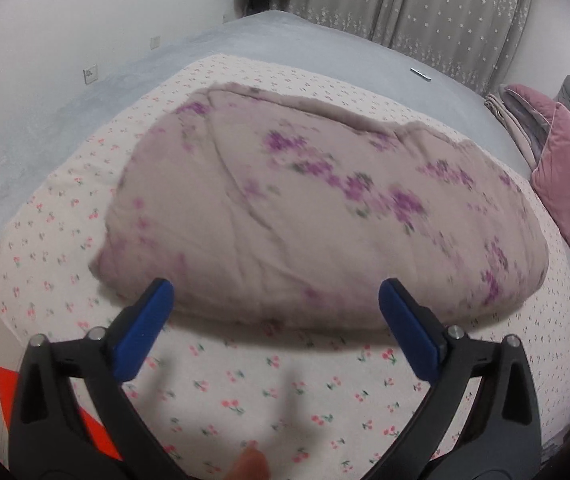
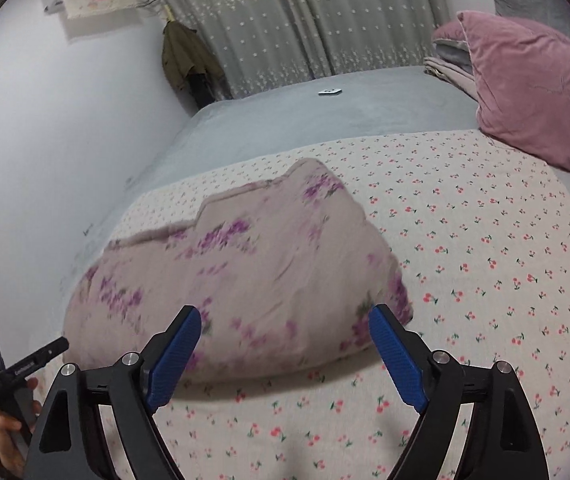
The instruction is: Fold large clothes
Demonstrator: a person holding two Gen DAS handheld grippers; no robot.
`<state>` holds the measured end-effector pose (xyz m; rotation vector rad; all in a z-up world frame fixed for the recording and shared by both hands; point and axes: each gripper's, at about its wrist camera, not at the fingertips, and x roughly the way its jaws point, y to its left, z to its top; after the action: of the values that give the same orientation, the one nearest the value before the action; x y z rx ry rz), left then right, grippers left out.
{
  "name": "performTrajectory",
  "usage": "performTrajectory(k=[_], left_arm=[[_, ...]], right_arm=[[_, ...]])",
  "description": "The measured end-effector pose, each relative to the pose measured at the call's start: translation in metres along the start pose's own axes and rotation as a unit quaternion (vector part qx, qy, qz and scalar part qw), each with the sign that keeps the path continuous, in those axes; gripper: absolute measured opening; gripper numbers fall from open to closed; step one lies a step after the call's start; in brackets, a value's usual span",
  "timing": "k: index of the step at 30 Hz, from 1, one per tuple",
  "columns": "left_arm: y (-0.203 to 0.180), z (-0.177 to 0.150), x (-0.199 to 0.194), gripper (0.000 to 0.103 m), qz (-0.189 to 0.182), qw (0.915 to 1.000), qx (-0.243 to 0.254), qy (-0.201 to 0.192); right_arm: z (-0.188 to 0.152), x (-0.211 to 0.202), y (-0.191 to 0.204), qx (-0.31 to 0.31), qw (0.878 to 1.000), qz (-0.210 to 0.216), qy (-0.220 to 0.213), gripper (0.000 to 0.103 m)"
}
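The folded garment (image 1: 317,216) (image 2: 241,284) – pale mauve with purple flowers – sits in a puffy bundle on the cherry-print sheet (image 1: 269,380) (image 2: 477,248) covering the bed. Left tool (image 1: 277,304) hangs just in front of the bundle's near edge, blue fingers spread wide, gripping nothing. Right tool (image 2: 285,332) is the same – wide apart, empty, at the bundle's near corner. A pink pillow (image 2: 537,92) lies well beyond the bundle.

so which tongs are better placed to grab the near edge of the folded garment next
Left. The left tongs face the folded garment squarely across its near edge; the right tongs sit off toward its right corner.
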<state>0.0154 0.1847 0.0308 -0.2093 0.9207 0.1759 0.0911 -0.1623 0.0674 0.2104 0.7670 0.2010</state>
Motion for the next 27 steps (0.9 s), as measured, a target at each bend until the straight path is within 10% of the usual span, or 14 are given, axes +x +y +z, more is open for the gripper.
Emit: performTrajectory(k=[27], left_arm=[[-0.039,-0.033,0.013,0.102,0.056,0.9974,0.045,0.007]], right_arm=[[-0.056,0.048,0.055,-0.119,0.99,-0.051,0.059,0.089]])
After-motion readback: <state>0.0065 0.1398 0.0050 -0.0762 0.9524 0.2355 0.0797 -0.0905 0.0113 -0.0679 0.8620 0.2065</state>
